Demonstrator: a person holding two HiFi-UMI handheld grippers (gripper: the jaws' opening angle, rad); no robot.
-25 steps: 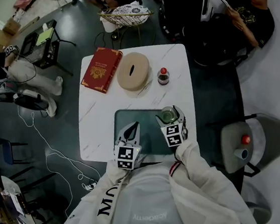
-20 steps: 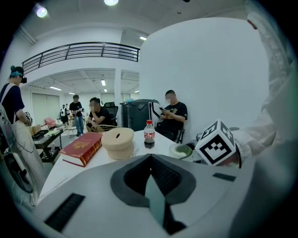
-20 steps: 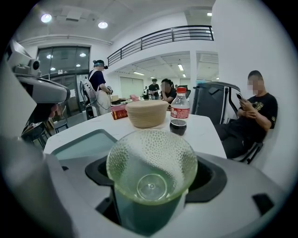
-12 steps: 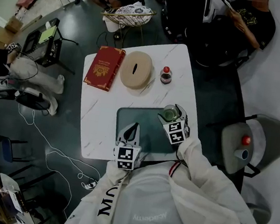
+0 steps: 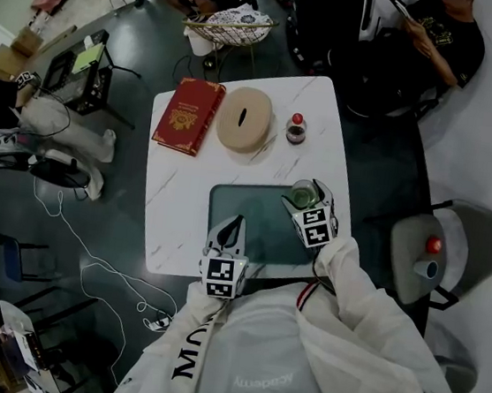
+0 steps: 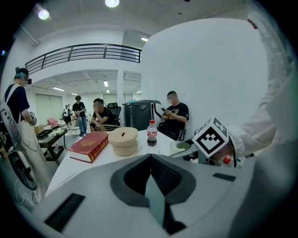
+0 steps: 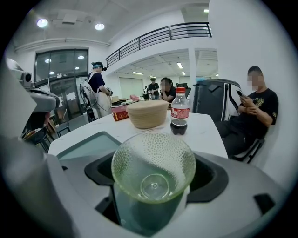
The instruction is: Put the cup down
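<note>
The right claw [image 5: 306, 196] was clenched on a pale green glass cup with a dimpled wall [image 7: 153, 162], one jaw on each side of it. In the right gripper view the cup's mouth opened up toward the camera, and its clear round base showed through the glass, empty. From the head view the cup sat over the far right corner of a dark teal rectangular mat [image 5: 256, 224]. No view showed whether its base touched the mat.

The left claw [image 5: 231, 228] was empty, with its jaws closed to a point, over the near left part of the mat. The black-and-white square markers of the right claw's cube showed at the right of the left gripper view.

The mat lay on the near half of a white, marble-veined square tabletop [image 5: 172, 218]. Along the far side stood three things in a row, apart from one another. At the left lay a red hardcover book with a gold emblem [image 5: 187, 115]; its gold lettering was too small to read. In the middle was a round beige container with a slot in its lid [image 5: 244, 120]. At the right stood a small bottle of dark drink with a red cap [image 5: 296, 129]. The white script on its red label could not be made out.

Grey lettering on the person's white jacket [image 5: 296, 366] ran upside down to the head camera and could not be read with certainty.
</note>
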